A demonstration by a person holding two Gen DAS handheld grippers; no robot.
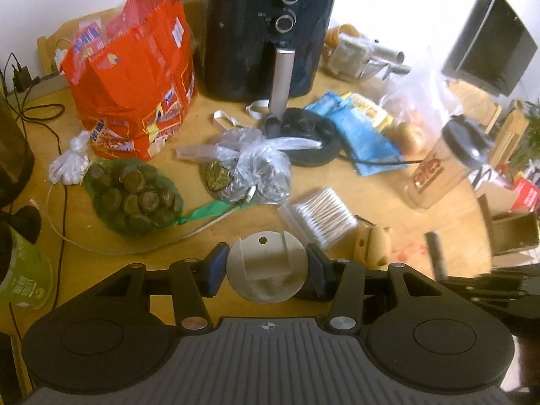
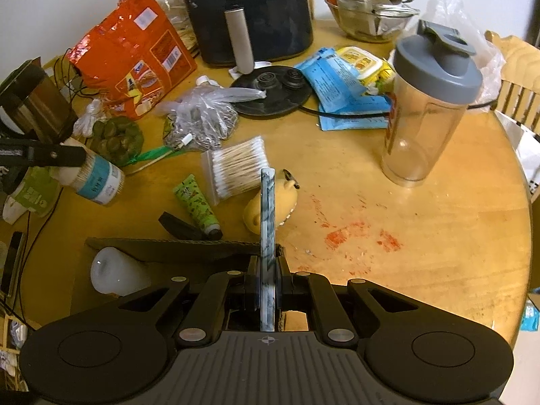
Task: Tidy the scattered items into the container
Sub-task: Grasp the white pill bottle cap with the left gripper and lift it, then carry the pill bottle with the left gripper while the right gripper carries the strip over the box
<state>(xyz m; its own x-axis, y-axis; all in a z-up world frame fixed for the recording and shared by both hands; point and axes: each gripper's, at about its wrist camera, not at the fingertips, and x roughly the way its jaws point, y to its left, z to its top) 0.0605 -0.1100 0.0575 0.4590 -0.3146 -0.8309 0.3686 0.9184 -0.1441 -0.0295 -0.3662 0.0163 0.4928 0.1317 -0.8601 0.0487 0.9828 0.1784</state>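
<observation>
My left gripper (image 1: 266, 266) is shut on a round clear tub with a white lid (image 1: 266, 268), held above the wooden table; the right wrist view shows it as a cotton-stick tub (image 2: 96, 177) in the left gripper's fingers (image 2: 50, 155). My right gripper (image 2: 268, 280) is shut on a thin marbled blue-white flat piece (image 2: 268, 222), held on edge. Below it lies a cardboard box (image 2: 175, 248) with a white bulb-shaped thing (image 2: 116, 271) in it. A green tube (image 2: 197, 202), a pack of cotton swabs (image 2: 236, 167) and a yellow toy (image 2: 285, 199) lie on the table.
A black air fryer (image 2: 249, 10), orange snack bag (image 2: 135, 50), green net bag of chestnuts (image 1: 135, 195), clear plastic bag (image 1: 249, 165), kettle base (image 2: 270, 92), blue packets (image 2: 344, 94), shaker bottle (image 2: 428, 111) and glass bowl (image 2: 374, 13) crowd the table. Red stains (image 2: 357, 236) mark the wood.
</observation>
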